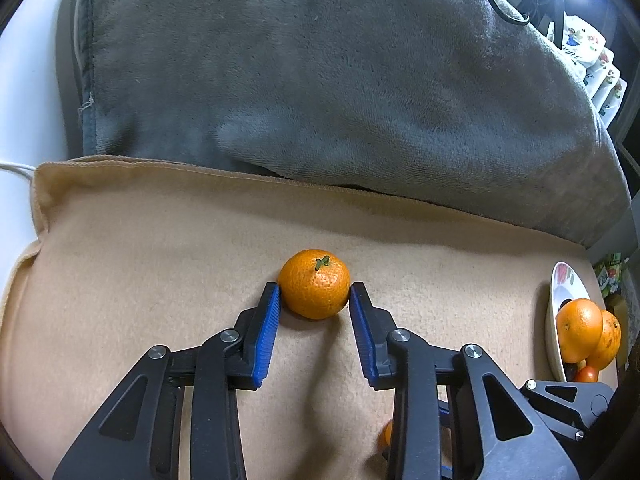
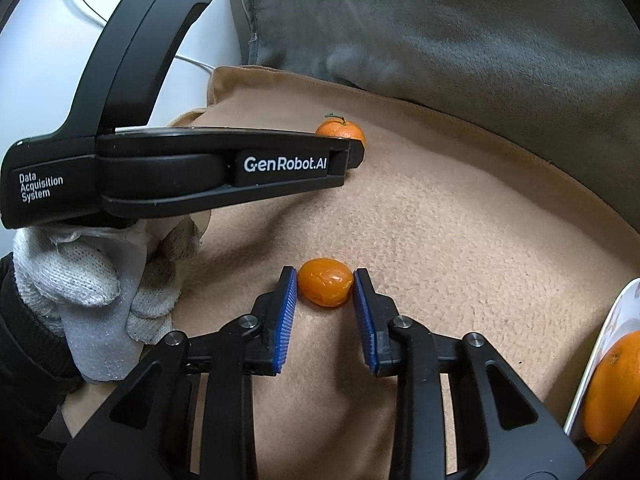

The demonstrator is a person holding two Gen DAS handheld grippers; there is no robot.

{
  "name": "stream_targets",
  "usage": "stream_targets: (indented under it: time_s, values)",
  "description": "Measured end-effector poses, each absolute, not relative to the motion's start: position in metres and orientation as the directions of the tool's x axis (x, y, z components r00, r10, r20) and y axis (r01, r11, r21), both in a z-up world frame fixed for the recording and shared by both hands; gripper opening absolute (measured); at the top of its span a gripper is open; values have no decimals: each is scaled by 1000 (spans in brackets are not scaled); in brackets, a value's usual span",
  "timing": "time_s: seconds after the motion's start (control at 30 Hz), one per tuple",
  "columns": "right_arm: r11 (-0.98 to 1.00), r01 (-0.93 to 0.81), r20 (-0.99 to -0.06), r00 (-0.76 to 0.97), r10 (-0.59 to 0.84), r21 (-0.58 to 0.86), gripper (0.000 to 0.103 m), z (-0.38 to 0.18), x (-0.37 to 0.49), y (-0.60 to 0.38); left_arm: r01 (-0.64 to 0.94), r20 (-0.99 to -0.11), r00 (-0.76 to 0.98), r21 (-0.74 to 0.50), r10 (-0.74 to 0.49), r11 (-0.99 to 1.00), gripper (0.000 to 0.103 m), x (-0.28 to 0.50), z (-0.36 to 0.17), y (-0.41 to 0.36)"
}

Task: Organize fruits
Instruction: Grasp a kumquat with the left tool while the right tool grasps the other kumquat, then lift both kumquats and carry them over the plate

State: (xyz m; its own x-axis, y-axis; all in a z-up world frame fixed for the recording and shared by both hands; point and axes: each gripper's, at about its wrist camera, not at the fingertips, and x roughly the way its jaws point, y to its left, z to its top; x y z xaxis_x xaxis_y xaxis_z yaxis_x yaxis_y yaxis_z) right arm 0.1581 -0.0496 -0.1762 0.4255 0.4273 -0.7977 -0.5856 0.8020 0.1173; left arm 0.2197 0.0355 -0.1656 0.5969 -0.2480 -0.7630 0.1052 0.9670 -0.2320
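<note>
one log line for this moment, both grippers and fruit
left gripper: shut on mandarin | right gripper: shut on kumquat | both fruits on tan blanket | bowl: holds oranges

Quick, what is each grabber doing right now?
Left gripper: closed on the mandarin.
Right gripper: closed on the small orange fruit.

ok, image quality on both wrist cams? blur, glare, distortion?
Left wrist view: sharp centre, the mandarin casts a soft shadow towards the camera; strong fisheye bending with dark corners, and the bowl is squashed at the right edge. Right wrist view: the kumquat shows a small glare spot; the gloved hand is crisp, the edges curved.
</note>
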Motion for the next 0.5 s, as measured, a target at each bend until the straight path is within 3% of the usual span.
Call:
stream_targets:
  time_s: [0.5]
  values:
    - [807,-577,-760,466,453,127,29,-149,134,-77,121,-725,633,-253,-271,960,33,193,-140,40]
